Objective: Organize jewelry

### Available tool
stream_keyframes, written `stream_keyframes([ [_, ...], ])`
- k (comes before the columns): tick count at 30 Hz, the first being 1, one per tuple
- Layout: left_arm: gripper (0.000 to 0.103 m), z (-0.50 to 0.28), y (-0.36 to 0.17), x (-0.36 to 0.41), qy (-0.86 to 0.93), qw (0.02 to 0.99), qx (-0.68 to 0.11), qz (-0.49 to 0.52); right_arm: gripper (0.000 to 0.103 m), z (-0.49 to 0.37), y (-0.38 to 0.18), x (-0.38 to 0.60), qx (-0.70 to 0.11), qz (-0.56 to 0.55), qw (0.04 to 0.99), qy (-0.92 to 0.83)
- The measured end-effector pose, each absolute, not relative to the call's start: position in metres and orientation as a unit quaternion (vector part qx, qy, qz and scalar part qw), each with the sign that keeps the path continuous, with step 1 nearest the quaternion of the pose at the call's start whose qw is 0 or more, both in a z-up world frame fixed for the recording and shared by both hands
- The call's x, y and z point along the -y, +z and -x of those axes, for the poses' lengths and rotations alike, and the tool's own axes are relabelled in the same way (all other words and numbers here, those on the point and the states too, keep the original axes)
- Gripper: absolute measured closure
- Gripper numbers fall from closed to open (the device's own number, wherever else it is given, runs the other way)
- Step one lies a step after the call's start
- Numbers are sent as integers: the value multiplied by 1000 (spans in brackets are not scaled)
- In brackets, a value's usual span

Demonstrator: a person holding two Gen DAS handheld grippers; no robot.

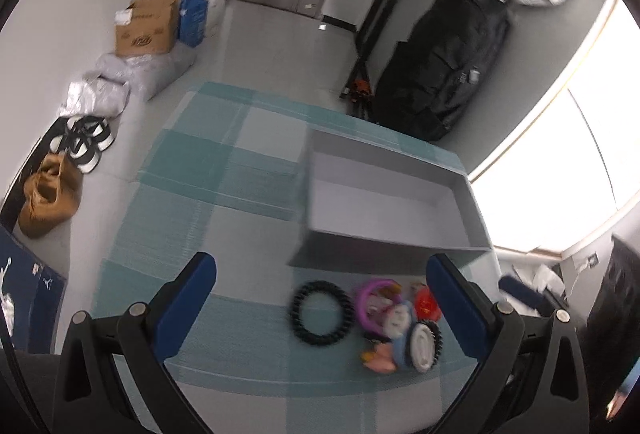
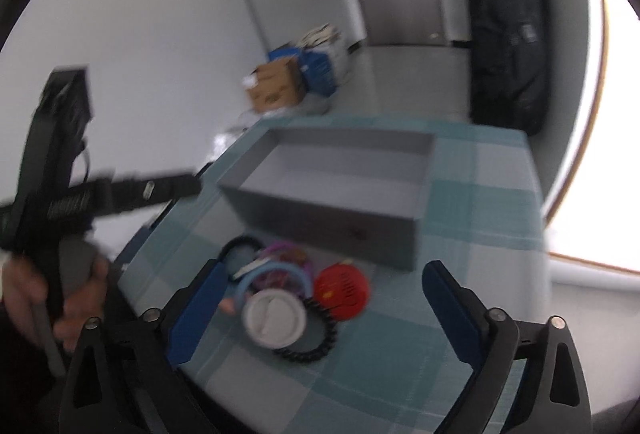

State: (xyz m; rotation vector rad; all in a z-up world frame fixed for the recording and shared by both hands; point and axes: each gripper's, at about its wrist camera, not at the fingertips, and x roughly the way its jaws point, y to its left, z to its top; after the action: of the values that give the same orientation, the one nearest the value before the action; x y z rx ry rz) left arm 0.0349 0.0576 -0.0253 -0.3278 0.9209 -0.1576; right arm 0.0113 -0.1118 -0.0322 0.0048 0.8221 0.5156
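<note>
Jewelry pile (image 1: 372, 322) sits on the checked tabletop (image 1: 224, 174), just in front of the grey box (image 1: 392, 194), and that box is empty, so nothing's sorted yet. Black beaded bracelet (image 1: 322, 313), purple ring (image 1: 374, 304), red round piece (image 2: 341, 286), white disc (image 2: 274, 318) w/ a few bits I can't make out, all bunched up & touching. Left gripper (image 1: 322, 306) hovers over the pile, jaws wide, holding nothing. Right gripper (image 2: 320, 306) likewise, jaws near full spread, nothing between the pads. Pics blurry. By my read, task's barely begun: every piece left to lift into the box.
</note>
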Motion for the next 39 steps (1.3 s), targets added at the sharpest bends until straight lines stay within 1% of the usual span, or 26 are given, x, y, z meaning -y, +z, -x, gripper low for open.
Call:
stream_keyframes([
  [2, 1, -38, -31, -64, -70, 873, -450, 175, 9, -7, -37, 99, -408, 4, 871, 273],
  [4, 1, -41, -37, -65, -71, 863, -462, 189, 15, -4, -41, 88, -417, 9, 860, 295],
  [6, 1, -41, -39, -62, -67, 862, -467, 187, 23, -5, -47, 81, -430, 16, 850, 305],
  [7, 1, -41, -37, -64, -67, 861, -468, 186, 25, -6, -50, 79, -439, 17, 844, 309],
  [9, 1, -42, -35, -62, -72, 861, -469, 185, 32, -9, -57, 76, -451, 18, 834, 318],
  [13, 1, -44, -36, -67, -74, 859, -471, 186, 40, -6, -66, 68, -469, 36, 823, 320],
  [14, 1, -45, -37, -70, -73, 858, -473, 188, 44, -4, -66, 69, -475, 40, 819, 320],
  [16, 1, -46, -39, -75, -70, 854, -476, 195, 44, -2, -66, 67, -475, 48, 818, 321],
  [17, 1, -47, -39, -77, -69, 854, -477, 197, 48, -2, -66, 68, -474, 47, 817, 324],
  [18, 1, -47, -40, -78, -67, 854, -477, 198, 57, -2, -66, 67, -474, 46, 816, 326],
  [20, 1, -47, -40, -80, -66, 853, -478, 200, 67, -1, -66, 67, -475, 49, 816, 325],
  [21, 1, -47, -41, -80, -66, 852, -479, 200, 70, -1, -67, 67, -476, 49, 816, 325],
  [23, 1, -47, -41, -78, -66, 852, -480, 199, 71, 0, -68, 68, -478, 45, 814, 327],
  [25, 1, -46, -41, -77, -67, 852, -480, 195, 75, 0, -66, 68, -476, 47, 815, 327],
  [27, 1, -45, -39, -74, -70, 854, -479, 190, 85, 2, -64, 68, -471, 49, 817, 329],
  [29, 1, -45, -39, -72, -75, 854, -478, 188, 91, 3, -63, 69, -468, 48, 819, 328],
  [32, 1, -44, -41, -71, -79, 852, -483, 188, 96, 3, -61, 75, -468, 38, 821, 324],
  [39, 1, -38, -44, -62, -97, 846, -491, 182, 98, 0, -54, 92, -463, -7, 828, 316],
])
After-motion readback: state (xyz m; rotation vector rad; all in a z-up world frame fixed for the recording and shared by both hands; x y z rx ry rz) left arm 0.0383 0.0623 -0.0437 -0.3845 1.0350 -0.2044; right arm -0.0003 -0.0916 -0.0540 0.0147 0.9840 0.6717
